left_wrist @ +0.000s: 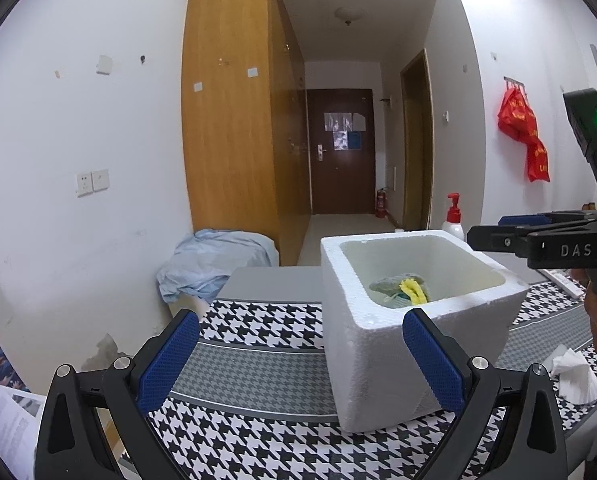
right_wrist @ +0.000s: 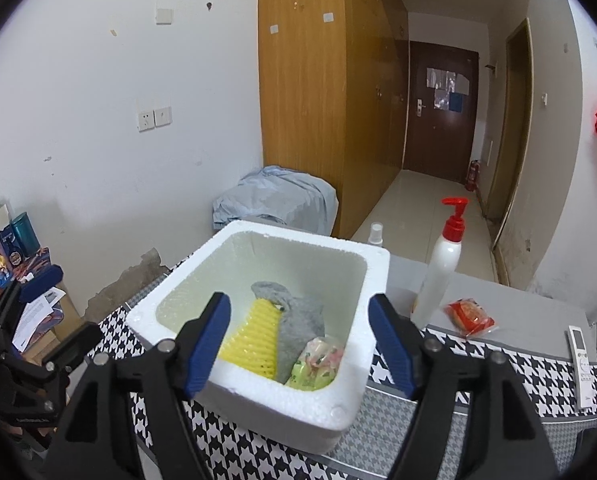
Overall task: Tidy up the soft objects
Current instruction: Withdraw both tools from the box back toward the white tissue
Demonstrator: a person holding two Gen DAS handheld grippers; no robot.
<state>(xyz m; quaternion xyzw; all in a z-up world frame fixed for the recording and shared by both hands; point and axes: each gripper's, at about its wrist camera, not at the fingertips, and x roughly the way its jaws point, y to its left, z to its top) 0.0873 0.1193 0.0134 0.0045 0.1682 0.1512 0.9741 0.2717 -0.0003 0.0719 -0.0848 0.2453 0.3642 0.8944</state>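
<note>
Two open, empty grippers face a white foam box [right_wrist: 282, 396] on the houndstooth tablecloth [right_wrist: 498, 364]: right gripper [right_wrist: 298, 344] poised above its near rim, left gripper [left_wrist: 298, 364] beside its left wall. Inside lie a grey cloth [right_wrist: 298, 328], yellow ribbed sponge [right_wrist: 252, 336] and wrapped packet [right_wrist: 318, 364]. Crumpled white tissue [left_wrist: 574, 376] remains at the tablecloth's right edge, right of the box, probably nearer the right gripper.

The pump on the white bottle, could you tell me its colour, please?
Red; the pump shows best in the right wrist view.
</note>
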